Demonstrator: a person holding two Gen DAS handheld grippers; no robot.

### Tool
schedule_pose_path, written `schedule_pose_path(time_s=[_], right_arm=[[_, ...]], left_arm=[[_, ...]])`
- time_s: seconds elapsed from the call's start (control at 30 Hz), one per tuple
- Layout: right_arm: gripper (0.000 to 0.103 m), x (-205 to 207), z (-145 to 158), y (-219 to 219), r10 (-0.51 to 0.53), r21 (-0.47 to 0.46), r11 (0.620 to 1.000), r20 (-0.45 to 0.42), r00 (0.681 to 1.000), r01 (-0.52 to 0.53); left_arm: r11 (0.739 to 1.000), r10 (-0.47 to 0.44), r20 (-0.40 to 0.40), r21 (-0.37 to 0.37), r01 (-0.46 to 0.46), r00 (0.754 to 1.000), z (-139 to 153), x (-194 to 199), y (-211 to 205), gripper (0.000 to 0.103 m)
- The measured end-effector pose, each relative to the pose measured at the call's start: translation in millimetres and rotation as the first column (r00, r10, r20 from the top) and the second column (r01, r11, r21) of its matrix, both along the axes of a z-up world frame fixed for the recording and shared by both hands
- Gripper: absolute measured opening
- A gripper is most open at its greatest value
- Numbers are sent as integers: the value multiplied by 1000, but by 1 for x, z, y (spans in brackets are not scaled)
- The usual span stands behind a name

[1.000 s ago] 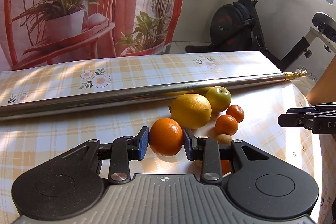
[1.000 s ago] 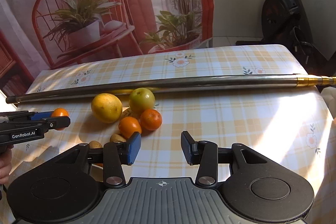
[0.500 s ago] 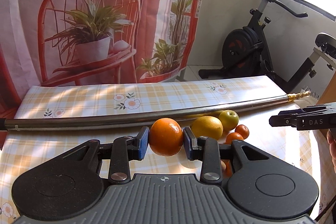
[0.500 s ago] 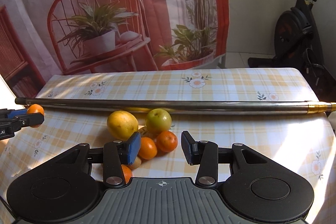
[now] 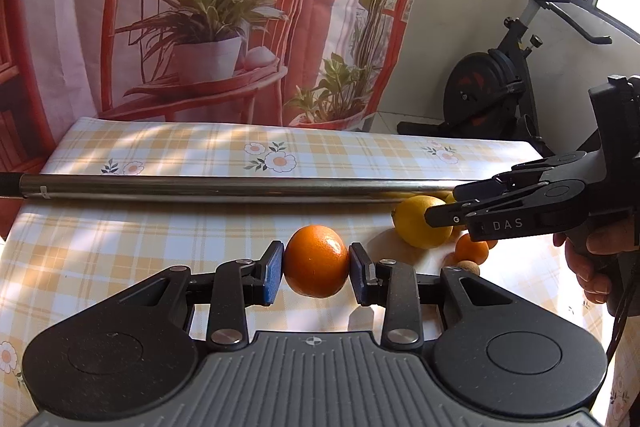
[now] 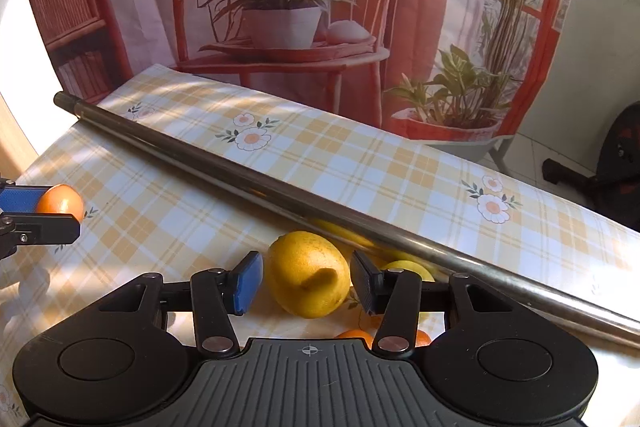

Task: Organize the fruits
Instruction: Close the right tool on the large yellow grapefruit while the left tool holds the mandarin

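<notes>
Left wrist view: the left gripper (image 5: 316, 261) clamps an orange (image 5: 317, 261) above the checked tablecloth (image 5: 120, 239). The right gripper (image 6: 307, 277) straddles a yellow citrus fruit (image 6: 307, 274) near the metal pole (image 6: 280, 193), fingers spread and not touching it.

Right tongs (image 6: 307, 281) are spread wide around the big yellow citrus (image 6: 307, 274), pads either side, can't tell if they're actually touching it. Small oranges (image 6: 354, 335) peek out just below. A long metal pole (image 6: 320, 207) runs diagonally across the checked surface (image 6: 400, 179). Far left, the left tongs (image 6: 24, 211) are clamped on an orange (image 6: 61, 202).
</notes>
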State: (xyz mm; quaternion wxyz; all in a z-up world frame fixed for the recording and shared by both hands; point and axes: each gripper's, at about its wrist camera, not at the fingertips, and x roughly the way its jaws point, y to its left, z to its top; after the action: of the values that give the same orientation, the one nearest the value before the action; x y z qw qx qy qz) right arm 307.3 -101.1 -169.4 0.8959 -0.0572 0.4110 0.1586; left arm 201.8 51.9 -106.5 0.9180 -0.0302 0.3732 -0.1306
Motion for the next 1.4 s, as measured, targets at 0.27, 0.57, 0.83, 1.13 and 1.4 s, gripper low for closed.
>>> schedule_pose_path(time_s=[0.27,0.57,0.83,1.13,1.4], right_arm=[[52,16,-15,23,48,-131,990,-2,999,-48],[54,21,-24,38,76,-240,968,-18,997,-78],[54,-1,-12,38,102,-215,971,-39,994,-108],[46,-5,6,17,97,-73,992,-64,993,-101],[51,1,-14,27,106,-15,994,-147,983,-110]], left_arm=[[1000,5,-19,-8,-5,1000,-7,-5,5,37],[1000,-2,-29,-30,1,1000,-9,-9,3,37],[999,-9,-34,-37,7,999,-11,-10,5,37],[999,-13,-29,-45,12,999,-11,-10,3,37],[999,-17,-31,-47,15,999,-11,-13,5,37]])
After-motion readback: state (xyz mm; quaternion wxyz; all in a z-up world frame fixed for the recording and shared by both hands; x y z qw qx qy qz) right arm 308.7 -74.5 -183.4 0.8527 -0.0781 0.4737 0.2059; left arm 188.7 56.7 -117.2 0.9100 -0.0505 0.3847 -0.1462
